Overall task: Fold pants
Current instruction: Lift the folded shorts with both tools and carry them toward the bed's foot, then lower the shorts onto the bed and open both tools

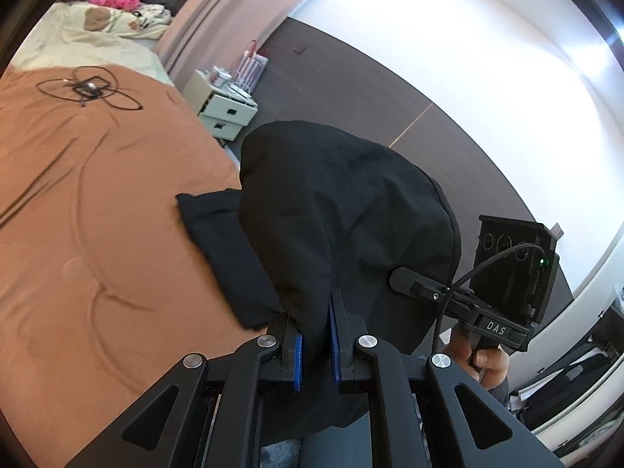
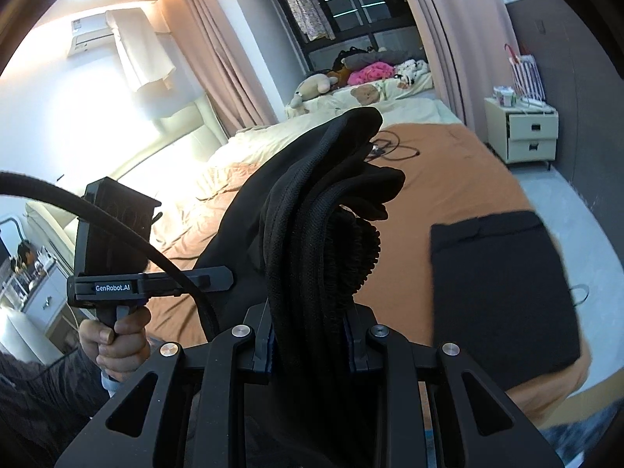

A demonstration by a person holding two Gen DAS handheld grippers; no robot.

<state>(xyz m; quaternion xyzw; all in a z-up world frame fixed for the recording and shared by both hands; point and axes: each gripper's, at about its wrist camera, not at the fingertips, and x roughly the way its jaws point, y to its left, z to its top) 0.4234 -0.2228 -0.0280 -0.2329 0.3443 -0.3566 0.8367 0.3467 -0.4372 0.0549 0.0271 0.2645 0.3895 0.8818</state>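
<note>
Both wrist cameras look forward and slightly down, close behind the held pants (image 1: 343, 210); both views share the bed (image 2: 448, 163), each showing the other hand's gripper, left view's at 4 o'clock.

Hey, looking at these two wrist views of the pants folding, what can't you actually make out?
- Left wrist view: the left gripper is shut on the black pants, whose drape hides the right gripper's tips and part of the folded black garment.
- Right wrist view: the bunched waistband in the right gripper covers its pads; the pants' lower part is cut off by the bottom edge.
- Right wrist view: items on the nightstand are too small to identify.
</note>
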